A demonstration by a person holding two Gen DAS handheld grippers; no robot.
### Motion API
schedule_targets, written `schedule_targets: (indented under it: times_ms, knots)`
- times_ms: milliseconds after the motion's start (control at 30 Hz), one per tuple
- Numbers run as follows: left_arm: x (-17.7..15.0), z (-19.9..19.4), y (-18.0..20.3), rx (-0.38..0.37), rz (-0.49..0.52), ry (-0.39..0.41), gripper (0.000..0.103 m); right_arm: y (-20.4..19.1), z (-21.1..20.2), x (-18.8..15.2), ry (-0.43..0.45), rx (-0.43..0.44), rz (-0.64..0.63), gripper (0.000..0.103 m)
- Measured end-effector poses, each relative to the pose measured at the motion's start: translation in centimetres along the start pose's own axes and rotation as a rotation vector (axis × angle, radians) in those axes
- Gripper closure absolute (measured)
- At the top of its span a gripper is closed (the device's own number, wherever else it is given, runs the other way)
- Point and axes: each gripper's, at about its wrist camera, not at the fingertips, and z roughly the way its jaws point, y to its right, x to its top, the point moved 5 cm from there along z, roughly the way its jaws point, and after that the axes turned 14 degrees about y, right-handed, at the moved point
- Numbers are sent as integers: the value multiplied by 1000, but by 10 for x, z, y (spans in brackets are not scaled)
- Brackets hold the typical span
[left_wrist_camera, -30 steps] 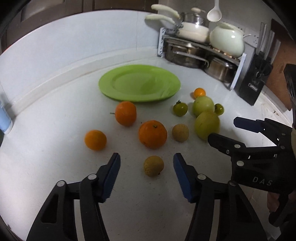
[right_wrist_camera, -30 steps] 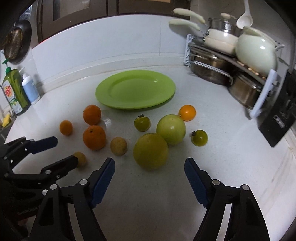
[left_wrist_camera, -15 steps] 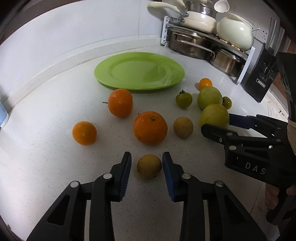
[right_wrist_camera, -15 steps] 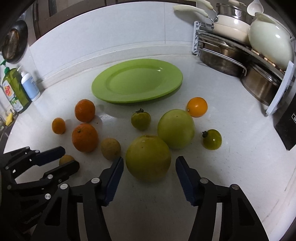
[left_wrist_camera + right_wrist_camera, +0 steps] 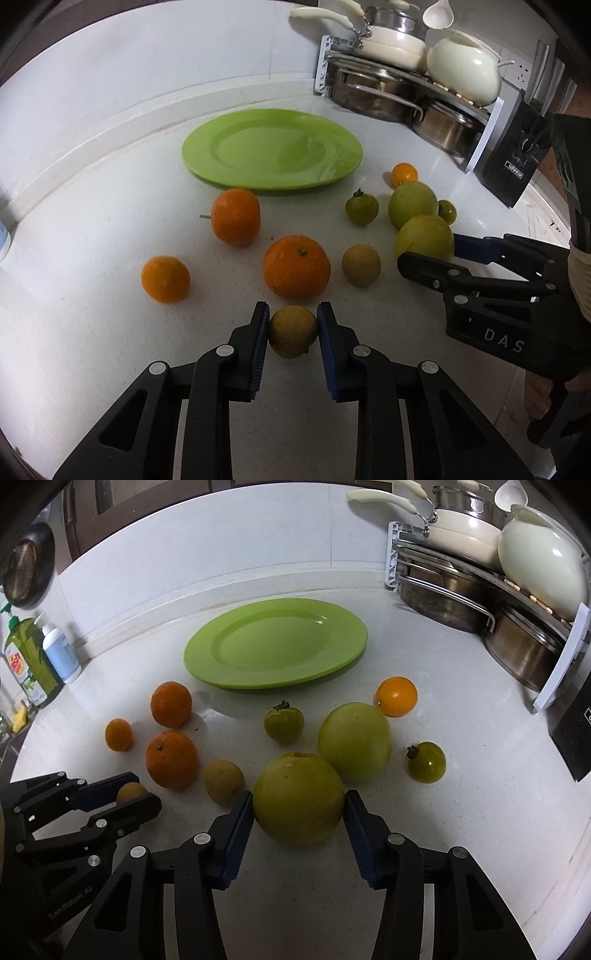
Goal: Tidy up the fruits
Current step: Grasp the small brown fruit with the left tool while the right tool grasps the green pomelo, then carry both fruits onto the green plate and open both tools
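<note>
Left tongs (image 5: 291, 325) have closed onto small yellowish fruit (image 5: 292, 331); right tongs (image 5: 299, 805) onto green apple (image 5: 298, 797).

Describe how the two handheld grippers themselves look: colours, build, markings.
Both are black plastic frames with triangular cut-outs and silver rivets, ending in two fingers faced with ribbed blue pads. The left gripper is marked "ZenRobot.AI" on its side; the right gripper bears white letters "DAS". No cables show.

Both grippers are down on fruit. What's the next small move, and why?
Probably lift both straight up a little. The left gripper is shut on the small yellow-brown fruit, and the right gripper, whose jaws have just been closing, has its pads against the large green fruit. Both fruits sit on the counter; the green plate is bare.
</note>
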Motion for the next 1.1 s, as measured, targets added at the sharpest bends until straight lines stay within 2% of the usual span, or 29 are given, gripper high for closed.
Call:
schedule_targets:
  times_ms: [367, 700, 967, 1100]
  knots:
    - [33, -19, -1, -35, 20, 85, 76, -7, -27, 23, 67, -5, 12, 53]
    - [76, -29, -1, -42, 63, 178, 76, -11, -42, 61, 150, -14, -6, 53]
    - [115, -24, 0, -35, 99, 231, 76, -13, -40, 101, 215, 0, -37, 53]
    - [132, -14, -1, -28, 107, 237, 76, -12, -30, 118, 217, 11, -47, 53]
